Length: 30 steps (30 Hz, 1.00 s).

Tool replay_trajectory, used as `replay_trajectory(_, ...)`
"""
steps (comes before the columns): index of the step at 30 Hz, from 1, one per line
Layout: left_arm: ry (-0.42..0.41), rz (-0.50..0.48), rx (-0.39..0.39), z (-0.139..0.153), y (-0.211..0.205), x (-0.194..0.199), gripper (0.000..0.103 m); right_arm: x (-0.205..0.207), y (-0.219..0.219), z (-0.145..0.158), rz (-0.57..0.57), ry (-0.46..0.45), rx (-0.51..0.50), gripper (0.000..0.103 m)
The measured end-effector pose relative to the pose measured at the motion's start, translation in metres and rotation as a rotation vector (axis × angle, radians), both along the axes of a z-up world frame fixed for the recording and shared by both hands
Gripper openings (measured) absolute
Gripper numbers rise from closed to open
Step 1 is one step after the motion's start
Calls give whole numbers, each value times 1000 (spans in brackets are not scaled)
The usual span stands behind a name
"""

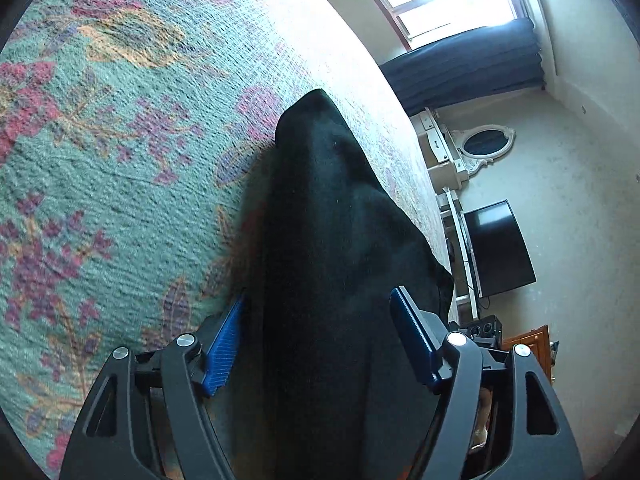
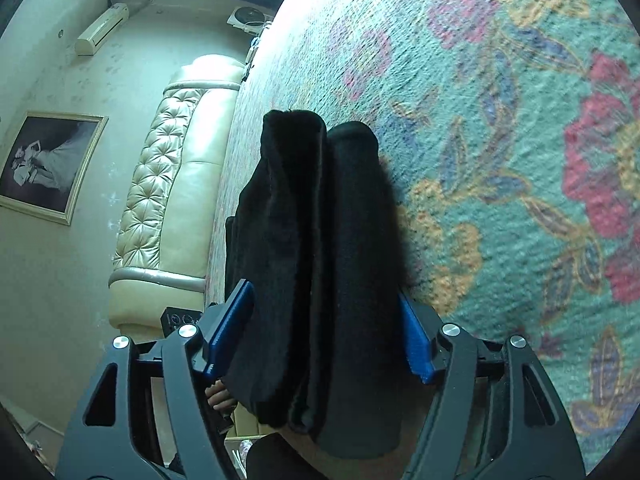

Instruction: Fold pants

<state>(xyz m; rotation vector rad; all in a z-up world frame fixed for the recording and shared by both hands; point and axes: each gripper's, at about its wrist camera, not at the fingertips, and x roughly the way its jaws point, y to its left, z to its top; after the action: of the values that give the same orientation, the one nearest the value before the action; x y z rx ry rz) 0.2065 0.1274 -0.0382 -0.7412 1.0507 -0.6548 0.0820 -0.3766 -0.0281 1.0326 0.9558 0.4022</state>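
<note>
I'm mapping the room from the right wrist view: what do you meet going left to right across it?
Framed picture → cream tufted headboard → black pants → floral bedspread.

Black pants [image 2: 316, 248] folded, lying on floral bedspread [image 2: 500, 160].
</note>
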Motion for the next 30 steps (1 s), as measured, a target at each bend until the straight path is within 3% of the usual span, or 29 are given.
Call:
replay_trajectory(1, -12, 1, 32, 1, -3, 2, 58, 3, 3, 1, 15, 4, -37, 49)
replay_trajectory(2, -22, -7, 88, 0, -8, 4, 42, 5, 6, -1, 33, 15, -61, 43)
replay_trajectory(4, -57, -27, 129, 0, -14, 3, 40, 5, 3, -5, 32, 15, -28, 36)
replay_trajectory(8, -88, -40, 122, 2, -14, -1, 42, 2, -1, -6, 36, -3, -2, 38)
replay_trajectory(12, -49, -50, 20, 0, -6, 7, 53, 8, -13, -5, 40, -28, 39, 52)
replay_trajectory(19, -61, -58, 74, 5, -21, 29, 60, 46, -25, 2, -12, -52, 19, 71)
replay_trajectory(21, -66, -69, 100, 6, -25, 31, 60, 57, -28, -1, -28, -33, 27, 65)
replay_trajectory(22, -70, -70, 108, 6, -27, 31, 60, 62, -29, -5, -38, -2, 16, 40)
replay_trajectory(24, -84, -66, 121, 7, -32, 28, 60, 66, -36, -19, -60, 42, 78, 33)
replay_trajectory(27, -111, -69, 140, 9, -39, 24, 60, 66, -40, -22, -64, 47, 110, 32)
replay_trajectory(30, -101, -66, 133, 8, -36, 23, 60, 62, -36, -16, -59, 32, 133, 44)
